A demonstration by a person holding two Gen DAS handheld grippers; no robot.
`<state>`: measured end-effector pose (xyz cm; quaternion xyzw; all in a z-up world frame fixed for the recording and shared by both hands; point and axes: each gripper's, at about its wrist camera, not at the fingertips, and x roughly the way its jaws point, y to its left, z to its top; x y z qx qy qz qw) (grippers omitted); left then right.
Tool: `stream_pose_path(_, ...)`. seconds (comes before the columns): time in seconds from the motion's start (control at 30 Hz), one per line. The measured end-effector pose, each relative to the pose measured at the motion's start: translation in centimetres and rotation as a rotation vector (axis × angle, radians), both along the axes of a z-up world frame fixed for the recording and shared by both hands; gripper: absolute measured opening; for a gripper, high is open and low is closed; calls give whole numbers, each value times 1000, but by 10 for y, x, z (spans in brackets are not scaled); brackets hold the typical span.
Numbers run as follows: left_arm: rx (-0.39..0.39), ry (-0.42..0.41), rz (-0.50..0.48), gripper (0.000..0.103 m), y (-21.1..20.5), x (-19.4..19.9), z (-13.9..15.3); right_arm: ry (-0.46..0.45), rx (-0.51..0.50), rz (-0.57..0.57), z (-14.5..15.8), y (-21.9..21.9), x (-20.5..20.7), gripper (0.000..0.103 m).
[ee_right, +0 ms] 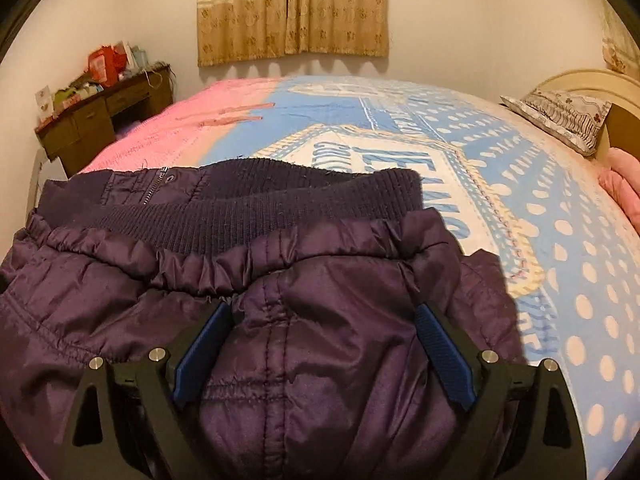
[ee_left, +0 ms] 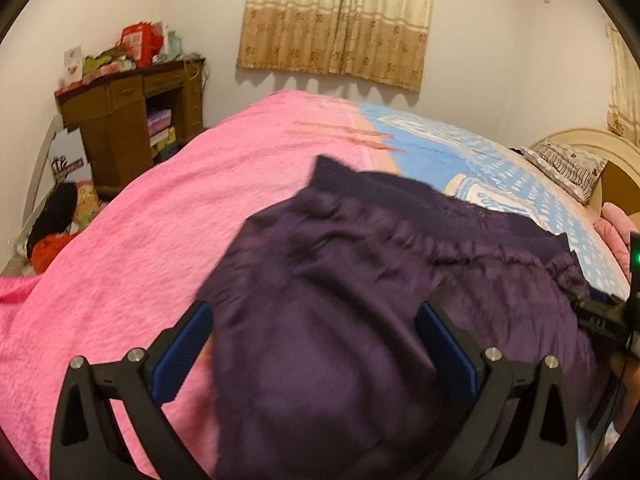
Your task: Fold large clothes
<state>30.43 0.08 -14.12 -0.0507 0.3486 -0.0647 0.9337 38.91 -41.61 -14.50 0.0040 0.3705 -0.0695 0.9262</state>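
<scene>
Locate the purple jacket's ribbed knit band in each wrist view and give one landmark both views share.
Left wrist view: the ribbed knit band lies at the jacket's far edge, above centre, blurred.
Right wrist view: the band runs across the middle, just beyond the open right tool.
Shared landmark: the beige curtain on the far wall.

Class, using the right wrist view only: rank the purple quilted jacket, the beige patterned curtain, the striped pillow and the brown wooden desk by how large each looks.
1. Purple quilted jacket, though it lies nearest the camera.
2. Beige patterned curtain.
3. Brown wooden desk.
4. Striped pillow.
The desk and pillow look close, so their order is unsure.
</scene>
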Motion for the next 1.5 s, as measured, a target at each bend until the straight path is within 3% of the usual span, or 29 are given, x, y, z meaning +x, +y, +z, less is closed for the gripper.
stream_pose_path(0.07,-73,46,8,103,20,-2,-5,-38,-12,-42,18,9,-16,94)
stream_pose_path(0.13,-152,97,2,103,30,0,-14,-107,38,19,34,27,-32,94)
stream_pose_path(0.2,-239,152,-8,103,38,4,-25,-101,27,113,37,55,-36,94)
stream_pose_path(0.27,-295,173,-9,103,40,5,-34,-56,33,188,27,75,-34,94)
stream_pose_path(0.37,-371,171,-42,103,39,7,-39,-30,5,194,4,84,-29,94)
stream_pose_path(0.43,-433,173,-65,103,39,9,-45,-29,-72,217,-10,88,-27,95)
stream_pose_path(0.47,-444,170,-69,103,39,10,-45,-24,-120,221,-13,94,-26,95)
stream_pose_path(0.57,-470,162,-93,102,37,22,-47,-10,-122,201,-15,92,-22,96)
stream_pose_path(0.7,-550,176,-107,87,45,28,-51,-39,-121,198,-18,91,-25,97)
stream_pose_path(0.87,-580,182,-135,77,47,31,-53,-50,-117,197,-19,93,-29,97)
stream_pose_path(0.97,-611,174,-152,59,52,29,-53,-53,-118,195,-20,94,-32,97)
stream_pose_path(1.03,-642,160,-164,39,52,27,-50,-55,-117,195,-20,93,-35,97)
stream_pose_path(1.13,-654,136,-192,27,56,23,-44,-57,-117,194,-19,93,-36,97)
stream_pose_path(1.33,-693,36,-258,22,48,11,-9,-49,-117,195,-18,93,-36,97)
stream_pose_path(1.5,-620,-67,-380,22,14,-4,37,-40,-106,196,-17,93,-33,97)
